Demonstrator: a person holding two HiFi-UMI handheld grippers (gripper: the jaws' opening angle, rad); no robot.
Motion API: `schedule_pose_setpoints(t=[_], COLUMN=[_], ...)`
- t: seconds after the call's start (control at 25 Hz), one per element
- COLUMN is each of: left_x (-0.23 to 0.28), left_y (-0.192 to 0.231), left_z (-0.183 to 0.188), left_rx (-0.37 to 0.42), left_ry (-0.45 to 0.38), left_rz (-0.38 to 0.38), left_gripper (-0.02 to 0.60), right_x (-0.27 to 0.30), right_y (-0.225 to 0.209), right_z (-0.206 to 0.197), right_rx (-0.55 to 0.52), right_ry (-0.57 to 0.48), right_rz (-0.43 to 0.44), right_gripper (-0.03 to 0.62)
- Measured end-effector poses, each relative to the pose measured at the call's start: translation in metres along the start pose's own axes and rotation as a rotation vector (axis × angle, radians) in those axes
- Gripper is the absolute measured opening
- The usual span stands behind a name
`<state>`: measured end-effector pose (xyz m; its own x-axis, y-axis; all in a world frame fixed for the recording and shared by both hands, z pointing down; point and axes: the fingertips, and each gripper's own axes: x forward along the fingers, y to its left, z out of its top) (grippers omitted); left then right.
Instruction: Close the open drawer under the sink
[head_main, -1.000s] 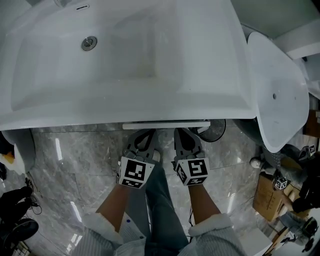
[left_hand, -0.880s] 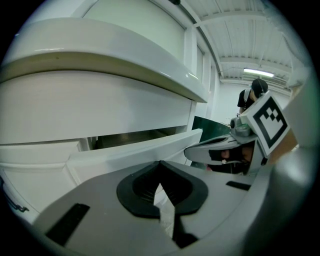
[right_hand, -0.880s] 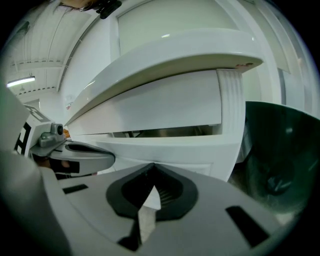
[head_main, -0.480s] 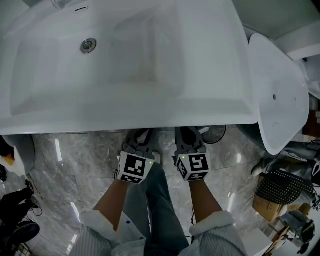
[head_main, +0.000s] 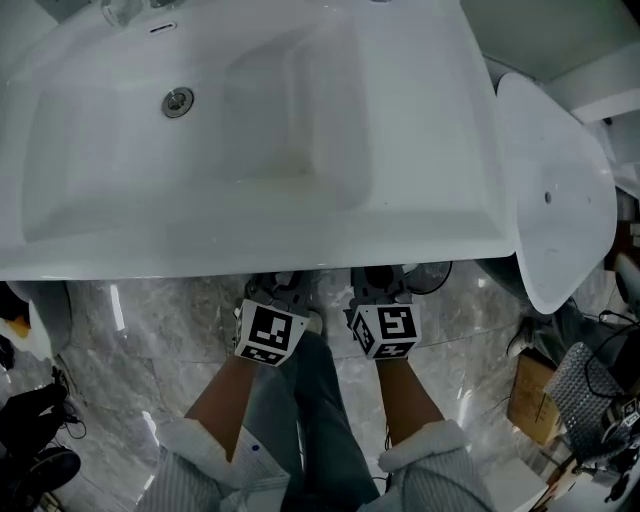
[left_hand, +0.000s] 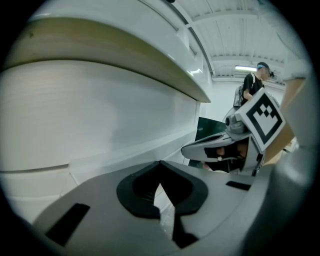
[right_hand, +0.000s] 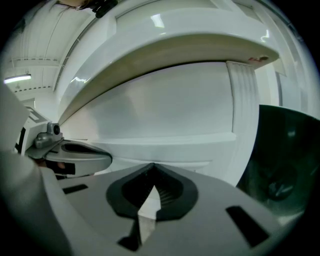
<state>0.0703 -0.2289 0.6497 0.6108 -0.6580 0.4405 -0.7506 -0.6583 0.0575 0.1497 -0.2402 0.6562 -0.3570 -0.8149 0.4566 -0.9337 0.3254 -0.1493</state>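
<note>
From above, the white sink (head_main: 430, 225) overhangs the cabinet, and the drawer is hidden beneath its front edge. My left gripper (head_main: 283, 285) and right gripper (head_main: 385, 282) sit side by side with their tips tucked under that edge. In the left gripper view the left gripper (left_hand: 161, 165) is shut, its tip against the white drawer front (left_hand: 95, 125). The right gripper (right_hand: 152, 167), likewise shut and empty, points at the same drawer front (right_hand: 165, 110) just under the sink's lip.
A white oval basin (head_main: 555, 190) stands to the right of the sink. A cardboard box (head_main: 535, 395) and cables lie on the marble floor (head_main: 150, 320) at the right, dark shoes (head_main: 35, 430) at the left. A person (left_hand: 255, 85) stands far behind.
Both grippers have moved forward under the sink's edge. The white drawer front that stuck out below the sink a second ago is now out of sight under it.
</note>
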Motion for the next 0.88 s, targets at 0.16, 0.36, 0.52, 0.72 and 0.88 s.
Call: schedule_pose_setpoints(t=[0.16, 0.36, 0.52, 0.72, 0.88], left_x=[0.001, -0.003, -0.011, -0.031, -0.047], left_y=[0.002, -0.005, -0.01, -0.014, -0.014], left_z=[0.002, 0.008, 0.013, 0.019, 0.031], left_rx=[0.005, -0.015, -0.012, -0.019, -0.013], left_ry=[0.001, -0.011, -0.02, -0.033, -0.045], left_rz=[0.005, 0.006, -0.003, 0.004, 0.008], left_gripper=[0.015, 0.015, 0.015, 0.015, 0.015], right_x=[0.002, -0.004, -0.01, -0.028, -0.042], right_y=[0.0, 0.0, 0.005, 0.02, 0.032], right_z=[0.001, 0.0, 0.004, 0.007, 0.013], right_rx=[-0.002, 0.017, 0.019, 0.028, 0.037], right_ry=[0.0, 0.006, -0.001, -0.012, -0.017], right_rz=[-0.009, -0.027, -0.03, -0.028, -0.035], right_gripper=[0.011, 0.01, 0.01, 0.01, 0.009])
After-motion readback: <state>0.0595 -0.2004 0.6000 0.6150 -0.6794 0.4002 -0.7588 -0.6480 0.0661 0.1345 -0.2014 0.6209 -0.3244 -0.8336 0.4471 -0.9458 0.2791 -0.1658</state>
